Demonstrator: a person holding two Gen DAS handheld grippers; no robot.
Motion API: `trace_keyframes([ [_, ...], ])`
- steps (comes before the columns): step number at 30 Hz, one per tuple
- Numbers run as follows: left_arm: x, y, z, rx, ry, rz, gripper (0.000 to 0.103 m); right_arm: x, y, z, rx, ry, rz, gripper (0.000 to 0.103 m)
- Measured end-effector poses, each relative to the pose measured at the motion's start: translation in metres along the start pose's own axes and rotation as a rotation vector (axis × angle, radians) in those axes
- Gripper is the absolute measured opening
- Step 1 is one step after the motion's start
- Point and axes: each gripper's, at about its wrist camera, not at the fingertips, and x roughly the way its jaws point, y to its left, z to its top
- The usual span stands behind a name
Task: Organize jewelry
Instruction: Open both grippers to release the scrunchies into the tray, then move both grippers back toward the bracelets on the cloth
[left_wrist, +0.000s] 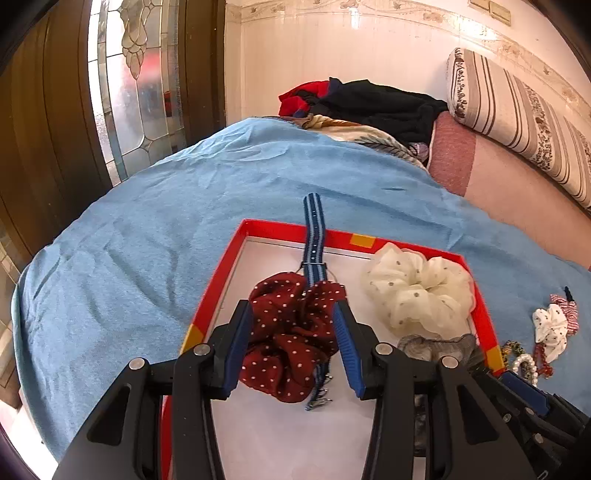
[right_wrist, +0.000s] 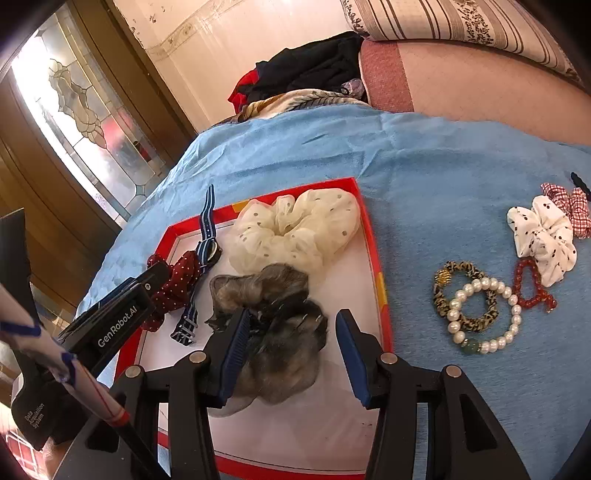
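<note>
Both views are bright, with daylight coming through the leaded glass door (left_wrist: 136, 85), which is blown out to white in the right wrist view. The wall looks washed out and pinkish. Fisheye bending curves the bed (left_wrist: 147, 206) and darkens the corners. Shadows are soft; focus is sharp.

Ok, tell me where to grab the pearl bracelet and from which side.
Grip the pearl bracelet on its right arc, coming straight down from above. It lies flat on the blue blanket, and that arc sits on bare cloth, while its upper left overlaps the leopard-print hair tie. One finger inside the loop, one outside, should pinch the beads cleanly.
</note>
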Motion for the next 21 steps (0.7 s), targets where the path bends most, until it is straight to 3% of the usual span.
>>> trace_keyframes([
  [7,-0.013,-0.013,0.003,0.014,-0.066,-0.018,0.044,-0.033,-0.020,0.006,0.015,-0.063,0.011,0.053],
  [21,-0.023,-0.066,-0.004,0.104,-0.099,-0.078,0.044,-0.095,-0.104,-0.008,0.078,-0.108,-0.053,0.053],
])
